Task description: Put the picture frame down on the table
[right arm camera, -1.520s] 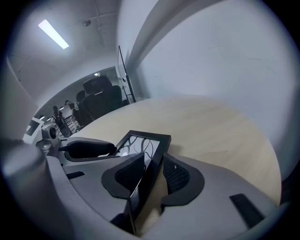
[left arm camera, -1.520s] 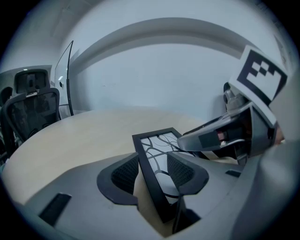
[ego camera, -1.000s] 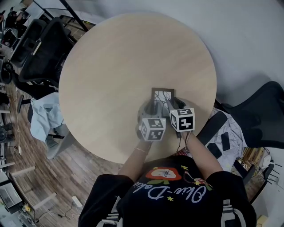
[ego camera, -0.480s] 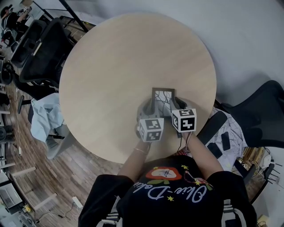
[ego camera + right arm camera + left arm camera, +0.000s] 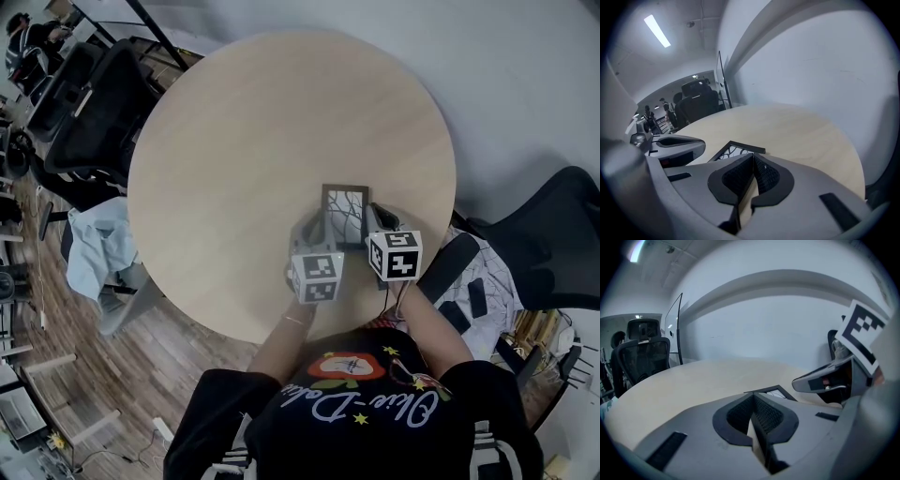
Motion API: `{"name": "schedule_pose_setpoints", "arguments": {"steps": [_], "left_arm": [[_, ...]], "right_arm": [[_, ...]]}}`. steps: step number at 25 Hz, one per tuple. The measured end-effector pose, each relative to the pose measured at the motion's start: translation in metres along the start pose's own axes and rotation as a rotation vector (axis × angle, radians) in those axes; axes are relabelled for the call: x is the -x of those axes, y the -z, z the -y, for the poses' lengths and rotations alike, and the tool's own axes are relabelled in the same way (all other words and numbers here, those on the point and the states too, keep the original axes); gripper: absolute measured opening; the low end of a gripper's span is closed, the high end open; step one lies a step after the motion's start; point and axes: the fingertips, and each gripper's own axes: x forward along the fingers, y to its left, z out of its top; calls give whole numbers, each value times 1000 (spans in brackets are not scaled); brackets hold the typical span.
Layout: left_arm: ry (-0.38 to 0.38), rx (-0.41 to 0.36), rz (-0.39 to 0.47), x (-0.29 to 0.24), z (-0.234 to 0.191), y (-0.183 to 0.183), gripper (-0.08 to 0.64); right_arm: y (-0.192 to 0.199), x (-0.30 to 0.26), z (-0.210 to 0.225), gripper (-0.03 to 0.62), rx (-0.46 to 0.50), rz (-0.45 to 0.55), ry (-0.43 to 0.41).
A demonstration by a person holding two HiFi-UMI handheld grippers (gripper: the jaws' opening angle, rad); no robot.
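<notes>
The dark rectangular picture frame with a branch-pattern print lies flat on the round pale wooden table. It sits near the edge closest to the person, towards the right, just where it lay a second ago. The left gripper and right gripper have just been closing. Each one's jaws now meet on nothing, short of the frame. The frame looks released and the task done. The gripper bodies hide its near edge in every view.

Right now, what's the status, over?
Jaws just closed on nothing: left gripper, right gripper. Lying flat on round table: picture frame. Nothing blocking it.
</notes>
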Motion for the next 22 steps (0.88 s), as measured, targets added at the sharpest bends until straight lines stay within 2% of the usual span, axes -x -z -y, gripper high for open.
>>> {"name": "schedule_pose_setpoints", "arguments": {"steps": [9, 19, 22], "left_arm": [[45, 25, 99, 28, 15, -31, 2], [57, -34, 223, 57, 21, -63, 2], [71, -29, 278, 68, 20, -73, 2]], "right_arm": [[-21, 24, -15, 0, -12, 79, -31], [-53, 62, -36, 0, 58, 220, -62], [-64, 74, -41, 0, 95, 268, -61]]}}
